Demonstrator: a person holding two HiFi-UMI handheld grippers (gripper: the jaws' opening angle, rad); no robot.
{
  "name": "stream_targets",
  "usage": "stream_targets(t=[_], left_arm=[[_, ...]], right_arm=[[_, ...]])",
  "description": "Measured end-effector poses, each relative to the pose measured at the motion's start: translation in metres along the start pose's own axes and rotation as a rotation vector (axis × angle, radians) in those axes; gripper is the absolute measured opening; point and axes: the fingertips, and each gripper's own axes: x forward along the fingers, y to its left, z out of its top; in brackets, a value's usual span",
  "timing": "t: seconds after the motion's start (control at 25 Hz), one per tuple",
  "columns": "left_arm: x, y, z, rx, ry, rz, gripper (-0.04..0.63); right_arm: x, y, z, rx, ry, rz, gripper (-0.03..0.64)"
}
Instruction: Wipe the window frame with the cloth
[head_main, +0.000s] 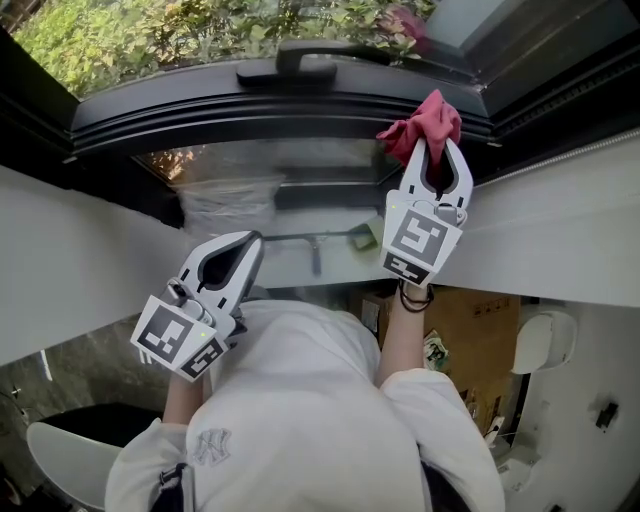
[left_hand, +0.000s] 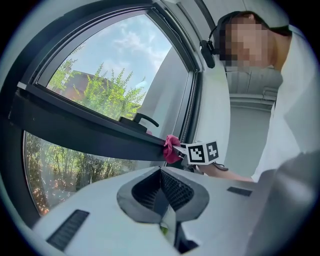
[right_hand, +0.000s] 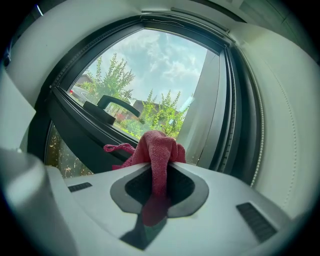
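A crumpled red cloth (head_main: 425, 125) is pinched in my right gripper (head_main: 432, 150), which holds it against the dark window frame (head_main: 280, 110) near its right end. In the right gripper view the cloth (right_hand: 156, 157) bulges out between the shut jaws, touching the frame bar (right_hand: 80, 130) below the black window handle (right_hand: 112, 107). My left gripper (head_main: 250, 245) hangs lower and to the left, away from the frame, jaws shut with nothing in them. From the left gripper view I see the cloth (left_hand: 171, 148) and the right gripper's marker cube (left_hand: 202, 152) at the frame bar (left_hand: 85, 130).
The black handle (head_main: 305, 60) sits on top of the tilted sash. White reveal walls (head_main: 560, 225) flank the opening on both sides. Below are a white chair (head_main: 65, 460), a cardboard box (head_main: 470, 335) and a person's white shirt (head_main: 300, 410). Green bushes lie outside.
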Motion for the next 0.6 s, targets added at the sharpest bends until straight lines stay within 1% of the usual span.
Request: stream_targets(t=[0.16,0.6], left_arm=[[-0.002,0.003,-0.001,-0.001,0.006,0.012,0.009],[-0.011,0.01,0.0,-0.007,0.004,0.027,0.009]], right_arm=[[-0.001,0.008,0.004,-0.001,-0.009,0.013,0.06],[-0.002,0.013,0.006,-0.001,0.003,0.004,0.057]])
